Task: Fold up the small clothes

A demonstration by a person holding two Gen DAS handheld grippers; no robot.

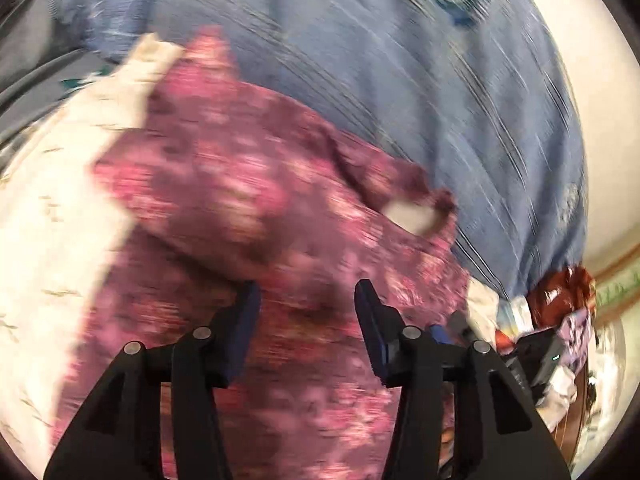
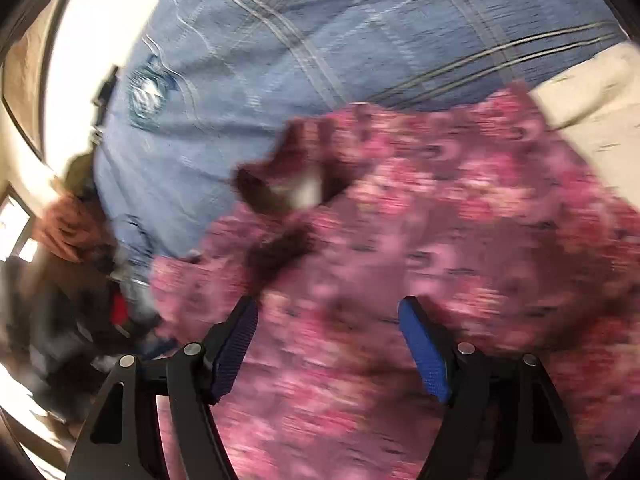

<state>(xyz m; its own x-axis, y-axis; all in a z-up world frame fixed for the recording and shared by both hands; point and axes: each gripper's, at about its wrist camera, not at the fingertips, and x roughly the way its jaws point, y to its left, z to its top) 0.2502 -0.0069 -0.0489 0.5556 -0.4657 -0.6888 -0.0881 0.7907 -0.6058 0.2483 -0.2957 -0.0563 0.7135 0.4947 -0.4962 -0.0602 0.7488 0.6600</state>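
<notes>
A small pink and maroon flowered garment (image 1: 248, 208) lies spread on the bed, with a neck opening and a white label showing. It also fills the right wrist view (image 2: 440, 220). My left gripper (image 1: 306, 292) is open just above the cloth, fingers apart with nothing between them. My right gripper (image 2: 326, 308) is open over the same garment, also empty. Both views are motion-blurred.
A blue striped sheet (image 1: 400, 80) covers the bed beyond the garment, also in the right wrist view (image 2: 280, 60). A cream patterned cloth (image 1: 48, 220) lies to the left. A heap of mixed clothes (image 1: 556, 308) sits at the right edge.
</notes>
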